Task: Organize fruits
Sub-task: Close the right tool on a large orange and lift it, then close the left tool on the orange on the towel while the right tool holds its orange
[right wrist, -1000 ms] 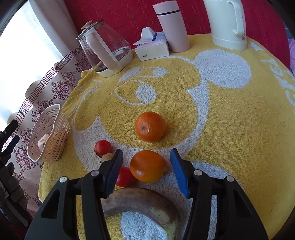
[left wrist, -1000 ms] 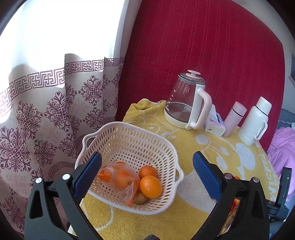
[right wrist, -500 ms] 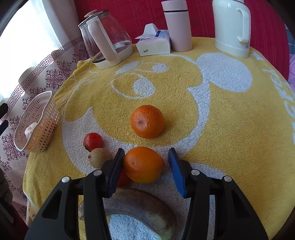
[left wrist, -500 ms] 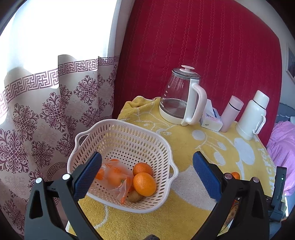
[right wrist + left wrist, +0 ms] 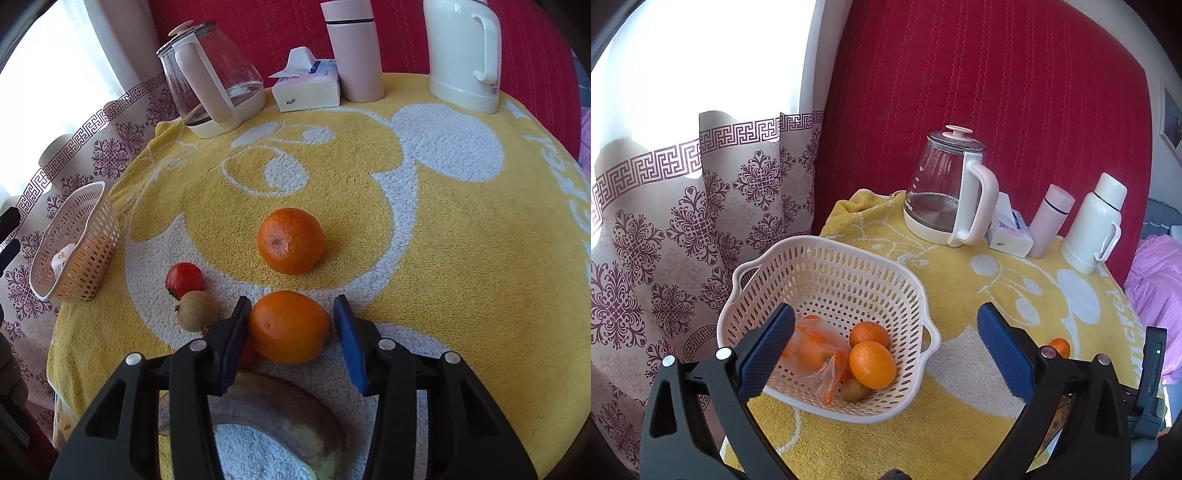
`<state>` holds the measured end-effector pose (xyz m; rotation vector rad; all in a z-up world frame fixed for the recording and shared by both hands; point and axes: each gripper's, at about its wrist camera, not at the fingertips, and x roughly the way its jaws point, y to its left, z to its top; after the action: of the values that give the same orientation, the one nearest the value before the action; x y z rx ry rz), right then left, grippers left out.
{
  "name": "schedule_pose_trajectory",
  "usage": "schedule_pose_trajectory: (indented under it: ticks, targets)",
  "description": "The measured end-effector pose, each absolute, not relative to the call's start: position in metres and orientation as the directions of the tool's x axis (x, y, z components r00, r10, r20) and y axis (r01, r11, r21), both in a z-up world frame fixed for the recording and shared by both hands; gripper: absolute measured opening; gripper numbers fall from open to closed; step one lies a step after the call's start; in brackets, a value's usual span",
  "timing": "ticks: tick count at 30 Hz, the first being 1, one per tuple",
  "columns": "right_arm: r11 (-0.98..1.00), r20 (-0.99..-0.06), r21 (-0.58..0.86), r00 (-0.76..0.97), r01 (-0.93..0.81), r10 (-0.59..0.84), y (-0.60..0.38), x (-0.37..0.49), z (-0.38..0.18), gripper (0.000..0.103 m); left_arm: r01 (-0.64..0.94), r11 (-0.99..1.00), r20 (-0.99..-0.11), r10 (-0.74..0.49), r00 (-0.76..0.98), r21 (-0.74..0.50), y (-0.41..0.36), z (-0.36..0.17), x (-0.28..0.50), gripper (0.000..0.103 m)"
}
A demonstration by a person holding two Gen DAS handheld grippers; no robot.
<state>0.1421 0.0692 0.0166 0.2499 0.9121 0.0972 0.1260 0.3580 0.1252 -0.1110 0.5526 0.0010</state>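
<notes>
Right hand-held gripper (image 5: 291, 325) low over the near edge of the table (image 5: 461, 236), jaws apart, with an orange (image 5: 289, 326) between the blue pads; left pad touching or nearly touching the fruit, a small gap on the right, grip not closed. Second orange (image 5: 291, 240) just beyond, clear of the jaws. Small red fruit (image 5: 184, 279) and brown round fruit (image 5: 196, 311) side by side, touching, to the left of the gripper. Another red fruit mostly hidden behind the left finger. Browned banana (image 5: 280, 398) under the gripper, partly covered by it.

Left hand-held gripper (image 5: 886, 350) wide open, holding nothing, above the white basket (image 5: 834, 258) at the left edge of the table. In the basket: two oranges (image 5: 872, 364), a brown fruit (image 5: 855, 390) half hidden beneath them, and a clear bag (image 5: 816, 350) with orange contents, hard to identify.

Along the far edge: glass kettle (image 5: 945, 192), tissue box (image 5: 1010, 232), pink flask (image 5: 1051, 221), white thermos (image 5: 1095, 225).
</notes>
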Motion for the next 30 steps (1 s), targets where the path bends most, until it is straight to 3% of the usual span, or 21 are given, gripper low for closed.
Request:
schedule_pose_trajectory:
  ticks: [14,30]
  targets:
    - [0.986,-0.767,0.131,0.641,0.108,0.032,0.024,0.111,0.019,0.043,0.018,0.998,-0.540,-0.047,0.840,-0.058,0.333,0.115,0.128,0.100]
    - [0.976,-0.748,0.175,0.662,0.132,0.045,0.009,0.103,0.013,0.043,0.159,0.987,-0.619,-0.131,0.775,-0.010,0.261,0.085,0.146,0.100]
